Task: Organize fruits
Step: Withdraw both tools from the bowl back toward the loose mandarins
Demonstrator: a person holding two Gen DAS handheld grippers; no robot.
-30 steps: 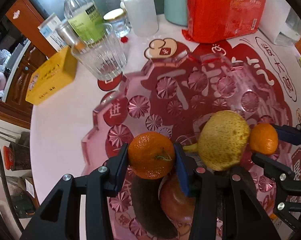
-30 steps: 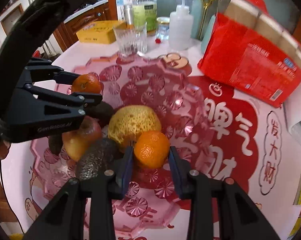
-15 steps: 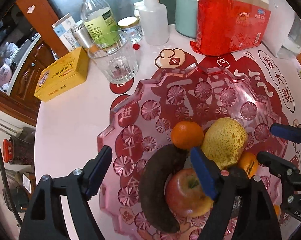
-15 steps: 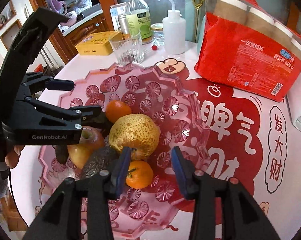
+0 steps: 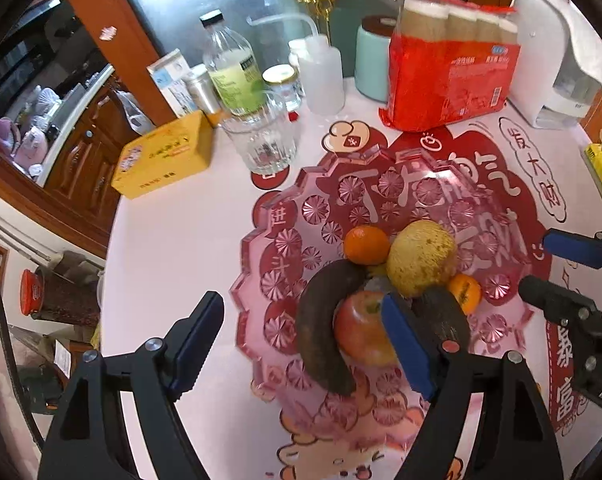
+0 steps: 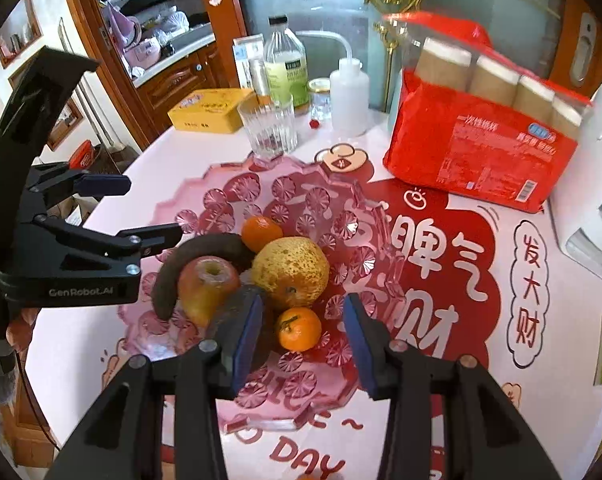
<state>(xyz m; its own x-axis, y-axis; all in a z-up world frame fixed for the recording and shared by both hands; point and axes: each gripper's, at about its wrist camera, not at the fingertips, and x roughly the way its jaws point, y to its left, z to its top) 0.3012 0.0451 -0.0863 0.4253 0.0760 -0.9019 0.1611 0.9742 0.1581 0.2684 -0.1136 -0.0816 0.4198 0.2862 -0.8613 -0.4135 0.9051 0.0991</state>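
- On the pink glass platter (image 6: 237,184) in the middle of the tabletop (image 5: 173,248), the fruit lies bunched together: a speckled yellow pear (image 6: 289,268) at the centre, a red-yellow apple (image 6: 207,286) touching it on one side, and a dark, overripe banana (image 5: 321,320) curving around the apple.
- One mandarin (image 6: 261,232) sits at the far side of the pear, touching the banana's end; a second mandarin (image 6: 299,328) rests on the platter just in front of the pear, beside a dark avocado (image 5: 445,316).
- The right claw (image 6: 301,344) hangs above that nearer mandarin with its blue pads parted and clear of the fruit, gripping nothing; its jaws have just been opening.
- The left claw (image 5: 301,344) stands wide above the banana and apple, empty, its jaws having just opened as well.
- The platter lies on a white cloth printed with red characters (image 6: 433,264).
- Behind it stand a ribbed drinking glass (image 6: 268,130), a yellow tin (image 6: 211,110), a green-labelled bottle (image 6: 285,68), a white squeeze bottle (image 6: 349,96) and a red pack of paper cups (image 6: 481,152).
- A white appliance (image 5: 553,60) sits at the far right edge.
- Wooden cabinets (image 6: 169,76) line the room beyond.
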